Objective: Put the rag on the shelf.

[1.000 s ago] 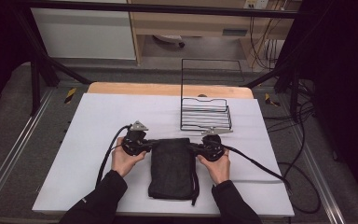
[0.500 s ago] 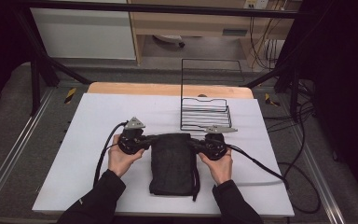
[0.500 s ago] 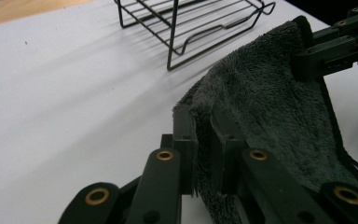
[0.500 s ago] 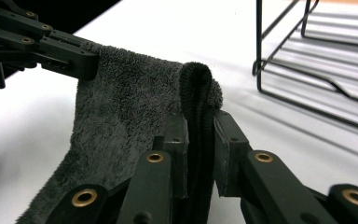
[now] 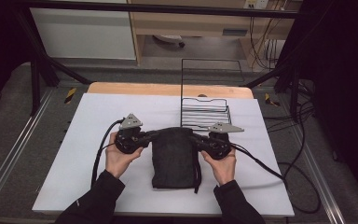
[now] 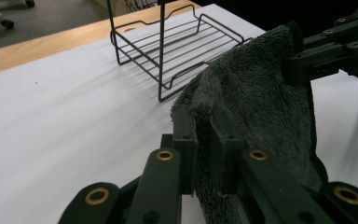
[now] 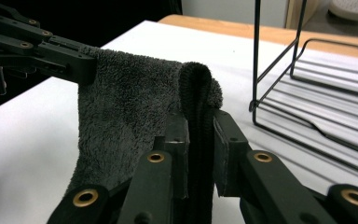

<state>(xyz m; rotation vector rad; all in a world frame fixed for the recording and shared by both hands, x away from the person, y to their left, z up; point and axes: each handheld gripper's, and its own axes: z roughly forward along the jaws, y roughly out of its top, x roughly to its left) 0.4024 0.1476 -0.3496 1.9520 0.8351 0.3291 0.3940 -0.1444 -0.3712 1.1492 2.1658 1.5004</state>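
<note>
— Over the middle of the white worktop (image 5: 98, 154), what has changed since a second ago?

— I have raised both hands a little. The dark towel (image 5: 175, 156) lay flatter before; now its far edge hangs lifted between my two grippers, while its near part still rests on the worktop toward the near edge.

— How are your hands set?

— My left hand (image 5: 121, 158) and my right hand (image 5: 221, 163) come in from the near edge, sleeves dark, palms under the tools. The left gripper (image 5: 151, 136) points inward toward the right one, and the right gripper (image 5: 196, 139) points back at it, so they face each other across the towel's top edge.

— And the jaws?

— My left gripper (image 6: 204, 140) is clamped tight on the towel's (image 6: 261, 93) left upper corner; the pile bunches between the pads. My right gripper (image 7: 200, 140) is pinched just as tight on the towel's (image 7: 126, 107) right upper corner, where a thick folded hem stands up between the jaws.

— Count things for me.

— One towel, two grippers, each with a cable trailing off, and one black wire rack (image 5: 205, 112) standing near the far right corner of the worktop, just beyond the towel and not touching it.
</note>
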